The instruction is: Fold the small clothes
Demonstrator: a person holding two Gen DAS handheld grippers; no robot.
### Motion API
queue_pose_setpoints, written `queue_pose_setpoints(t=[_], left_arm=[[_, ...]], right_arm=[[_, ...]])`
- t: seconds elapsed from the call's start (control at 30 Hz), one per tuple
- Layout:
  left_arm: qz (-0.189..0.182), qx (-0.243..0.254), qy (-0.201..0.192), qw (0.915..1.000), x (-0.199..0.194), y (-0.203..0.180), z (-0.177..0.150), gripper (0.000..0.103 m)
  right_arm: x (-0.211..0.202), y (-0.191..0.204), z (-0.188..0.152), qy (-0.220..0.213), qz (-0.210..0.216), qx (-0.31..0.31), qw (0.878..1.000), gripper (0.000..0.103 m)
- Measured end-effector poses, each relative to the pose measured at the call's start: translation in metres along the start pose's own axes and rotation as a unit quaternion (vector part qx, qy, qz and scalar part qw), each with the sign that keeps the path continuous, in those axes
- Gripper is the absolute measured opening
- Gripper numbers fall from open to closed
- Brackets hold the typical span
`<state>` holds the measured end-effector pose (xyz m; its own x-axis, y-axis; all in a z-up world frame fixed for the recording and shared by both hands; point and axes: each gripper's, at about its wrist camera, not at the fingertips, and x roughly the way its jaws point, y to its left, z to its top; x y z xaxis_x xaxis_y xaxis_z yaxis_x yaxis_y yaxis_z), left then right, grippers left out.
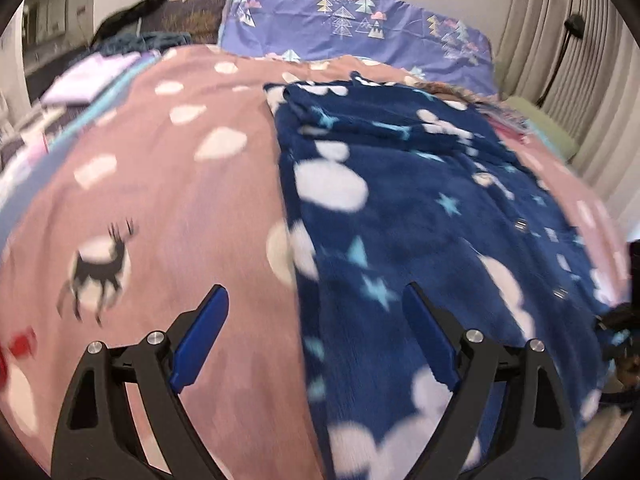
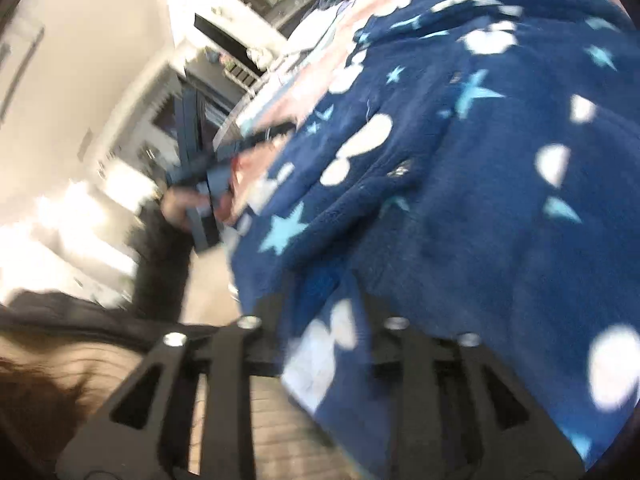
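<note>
A navy fleece garment (image 1: 420,208) with white clouds and light blue stars lies spread on a pink bedspread (image 1: 168,184). My left gripper (image 1: 316,300) is open, hovering just above the garment's near left edge; one blue pad is over the bedspread, the other over the fleece. In the right wrist view the same garment (image 2: 480,160) fills the frame. My right gripper (image 2: 324,320) is shut on the garment's near edge, with fleece bunched between the black fingers. The left gripper (image 2: 208,184) and the hand holding it show at the far side.
The bedspread has a deer print (image 1: 100,268) at the left. A purple pillow (image 1: 360,28) lies at the head of the bed. Folded light clothes (image 1: 88,80) sit at the far left. Curtains (image 1: 560,40) hang on the right. A wooden floor (image 2: 280,420) shows below the right gripper.
</note>
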<state>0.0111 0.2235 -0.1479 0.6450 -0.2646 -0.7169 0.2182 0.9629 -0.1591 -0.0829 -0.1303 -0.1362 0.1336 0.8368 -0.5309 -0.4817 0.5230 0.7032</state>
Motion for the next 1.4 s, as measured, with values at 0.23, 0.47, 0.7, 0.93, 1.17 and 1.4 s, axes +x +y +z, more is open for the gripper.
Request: queue_pose_setpoints(t=[0.23,0.47,0.7,0.93,1.17,1.4], left_arm=[[-0.045,-0.006,0.043,0.9981,0.013,-0.01,-0.033,0.091],[-0.066,-0.014,0.045,0.9967,0.0,-0.01,-0.042,0.092],[-0.062,0.028,0.046,0.9966,-0.01,-0.025,-0.061,0.088],[-0.109,0.041,0.05,0.9919,-0.032,-0.04,-0.084,0.072],[-0.152,0.019,0.058,0.9864,-0.038,-0.039,-0.091,0.041],[-0.151,-0.021,0.041,0.9874,-0.03,-0.042,-0.079,0.014]], right_arm=[[0.021,0.007,0.004,0.016,0.036,0.017,0.999,0.054],[-0.02,0.026,0.005,-0.052,0.048,0.03,0.997,0.006],[-0.044,0.021,-0.028,-0.022,-0.083,0.034,0.996,0.029],[-0.169,-0.034,-0.071,-0.182,-0.172,0.154,0.956,0.049],[-0.144,-0.066,-0.093,-0.146,-0.075,0.196,0.967,0.052],[-0.125,-0.066,-0.065,-0.144,-0.055,0.204,0.967,0.014]])
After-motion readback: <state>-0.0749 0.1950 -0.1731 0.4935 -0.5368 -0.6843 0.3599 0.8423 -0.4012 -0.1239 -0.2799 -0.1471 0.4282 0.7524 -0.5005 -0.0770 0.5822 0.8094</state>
